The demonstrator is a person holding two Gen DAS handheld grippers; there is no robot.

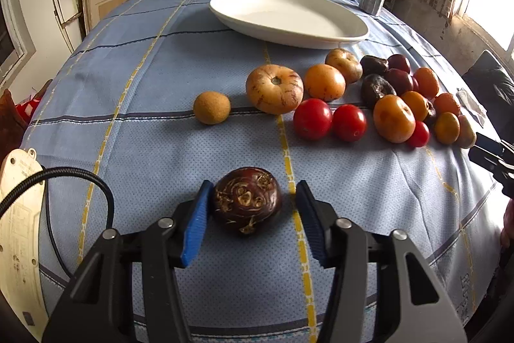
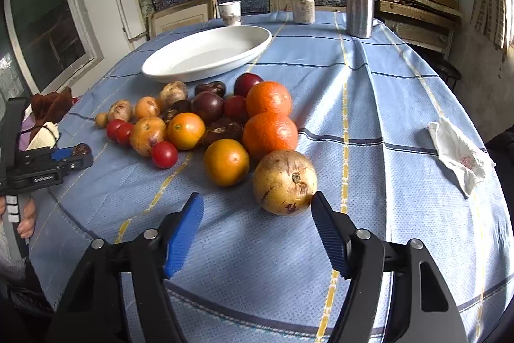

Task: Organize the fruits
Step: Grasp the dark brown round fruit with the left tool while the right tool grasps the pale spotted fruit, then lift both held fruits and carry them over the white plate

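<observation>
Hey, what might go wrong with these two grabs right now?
1. The left gripper has only its left finger against the dark round fruit; the right finger stands clear, so the fruit may roll sideways.
2. The right gripper sits off-centre: the yellowish fruit is by its right finger only and may get nudged into the orange fruit.

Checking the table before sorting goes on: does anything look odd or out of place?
A crumpled white tissue lies alone on the tablecloth, right of the fruit pile. The white plate holds no fruit.
</observation>
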